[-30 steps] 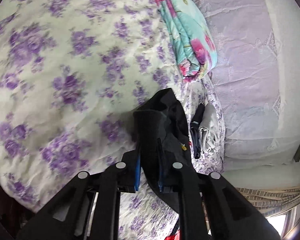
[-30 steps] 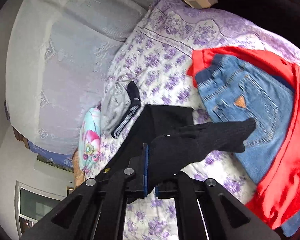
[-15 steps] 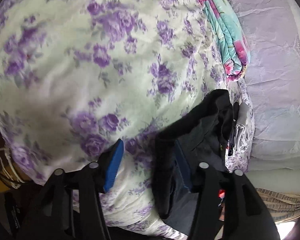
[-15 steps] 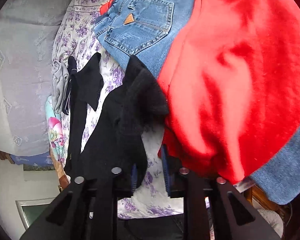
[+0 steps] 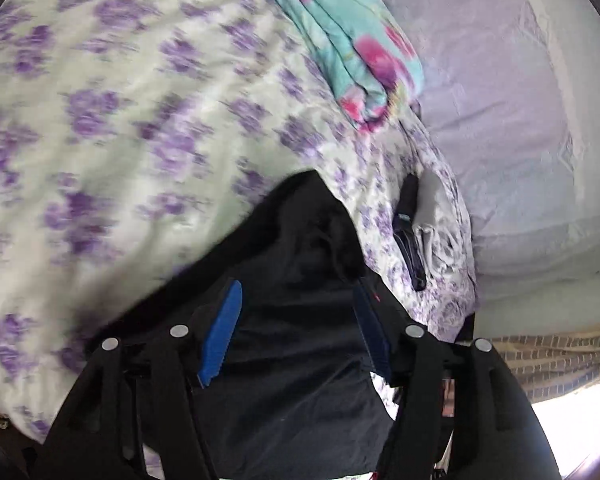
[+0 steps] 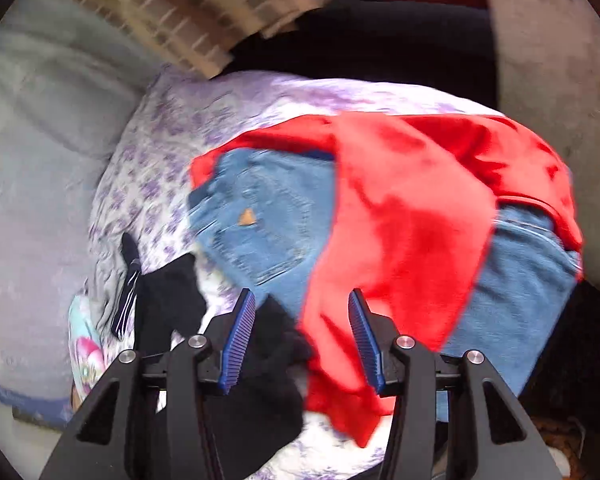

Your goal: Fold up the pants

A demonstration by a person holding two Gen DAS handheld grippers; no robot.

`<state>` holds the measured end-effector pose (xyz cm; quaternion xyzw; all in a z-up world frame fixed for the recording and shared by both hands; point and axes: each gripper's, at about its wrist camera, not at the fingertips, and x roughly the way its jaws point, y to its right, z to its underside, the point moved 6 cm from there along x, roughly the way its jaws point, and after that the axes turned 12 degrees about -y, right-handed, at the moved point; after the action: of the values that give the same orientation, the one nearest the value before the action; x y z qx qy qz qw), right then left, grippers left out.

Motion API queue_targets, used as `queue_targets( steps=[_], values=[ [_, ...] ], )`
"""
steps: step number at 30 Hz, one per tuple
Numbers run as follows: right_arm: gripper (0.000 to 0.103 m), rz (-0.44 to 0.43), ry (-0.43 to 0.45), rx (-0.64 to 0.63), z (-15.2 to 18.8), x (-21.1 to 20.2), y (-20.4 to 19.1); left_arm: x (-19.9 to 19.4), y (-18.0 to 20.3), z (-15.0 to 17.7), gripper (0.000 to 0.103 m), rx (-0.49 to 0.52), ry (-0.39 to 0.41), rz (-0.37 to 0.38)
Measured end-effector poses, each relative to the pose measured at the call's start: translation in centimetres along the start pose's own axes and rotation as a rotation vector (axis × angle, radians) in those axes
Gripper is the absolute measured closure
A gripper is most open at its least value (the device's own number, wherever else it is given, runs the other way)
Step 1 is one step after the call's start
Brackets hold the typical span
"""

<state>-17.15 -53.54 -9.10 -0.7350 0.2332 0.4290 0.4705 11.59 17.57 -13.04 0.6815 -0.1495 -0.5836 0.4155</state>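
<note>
Jaws apart on both sides: the left gripper point(image 5: 296, 328) hangs over the black pants point(image 5: 300, 264) with its blue pads spread and nothing pinched between them, and the right gripper point(image 6: 300, 340) is opening wider as we watch, its pads clear of any cloth. So the pants are released, lying in a dark rumpled heap on the flowered bed point(image 5: 112, 128), near its edge, with one end trailing off toward a small pile of grey and dark folded things point(image 5: 424, 224) by the wall. In the right view the black cloth point(image 6: 260, 368) bunches up right beneath the jaws, touching a red garment point(image 6: 400, 216) that lies draped over a pair of blue jeans point(image 6: 268, 216).

How will they handle? Soft and limp, by the look of them, light knit or fleece that slumps into folds and keeps no shape. They should not slip from ribbed pads, but a single pinch will only drag up a peak of cloth. Best bet, I'd say, is a hem or waistband corner in each gripper, taking both layers, and pulling apart to flatten before folding. Watch that red garment: it sits so close that a careless grab could catch it too. A folded turquoise blanket point(image 5: 348, 56) sits well clear.
</note>
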Motion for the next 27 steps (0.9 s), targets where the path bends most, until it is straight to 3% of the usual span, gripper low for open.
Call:
queue_targets(
  steps=[2, 4, 10, 12, 14, 15, 17, 18, 19, 21, 23, 25, 27],
  values=[
    [0.045, -0.048, -0.077, -0.120, 0.9, 2.4, -4.6, 3.7, 2.8, -0.2, 0.047, 0.049, -0.069, 0.011],
    [0.045, -0.095, -0.135, -0.204, 1.9, 4.7, -8.7, 6.7, 4.6, 0.0, 0.047, 0.075, -0.118, 0.011],
    [0.043, -0.225, -0.325, -0.321, 4.7, 10.8, -17.2, 14.2, 7.6, -0.7, 0.047, 0.063, -0.195, 0.042],
    [0.043, -0.263, -0.383, -0.343, 5.5, 12.9, -19.4, 15.6, 8.2, -3.1, 0.047, 0.073, -0.142, -0.013],
    [0.043, -0.299, -0.444, -0.357, 6.1, 15.4, -21.5, 15.1, 7.2, -6.9, 0.047, 0.018, -0.007, -0.096],
    [0.043, -0.309, -0.468, -0.365, 6.4, 16.5, -22.6, 14.7, 6.8, -8.1, 0.048, -0.031, 0.025, -0.085],
    [0.043, -0.313, -0.494, -0.379, 6.8, 18.6, -24.0, 13.7, 6.9, -9.3, 0.047, -0.110, 0.036, 0.007],
    [0.043, -0.306, -0.505, -0.386, 6.9, 19.7, -24.4, 13.2, 7.4, -9.3, 0.046, -0.097, 0.037, 0.024],
    [0.043, -0.273, -0.501, -0.414, 7.1, 20.7, -24.7, 12.7, 8.0, -9.0, 0.046, -0.061, 0.037, 0.008],
    [0.045, -0.084, -0.418, -0.551, 7.2, 22.1, -24.8, 11.8, 8.5, -7.9, 0.044, 0.016, 0.027, -0.075],
    [0.047, 0.108, -0.293, -0.725, 7.2, 21.9, -24.1, 10.6, 7.9, -6.5, 0.043, 0.040, 0.019, -0.112],
    [0.047, 0.209, -0.200, -0.859, 7.5, 20.8, -23.6, 9.1, 6.3, -5.5, 0.041, 0.022, 0.023, -0.112],
    [0.047, 0.274, -0.173, -0.919, 7.4, 20.4, -22.8, 7.4, 3.7, -4.5, 0.040, -0.028, 0.041, -0.120]
  ],
)
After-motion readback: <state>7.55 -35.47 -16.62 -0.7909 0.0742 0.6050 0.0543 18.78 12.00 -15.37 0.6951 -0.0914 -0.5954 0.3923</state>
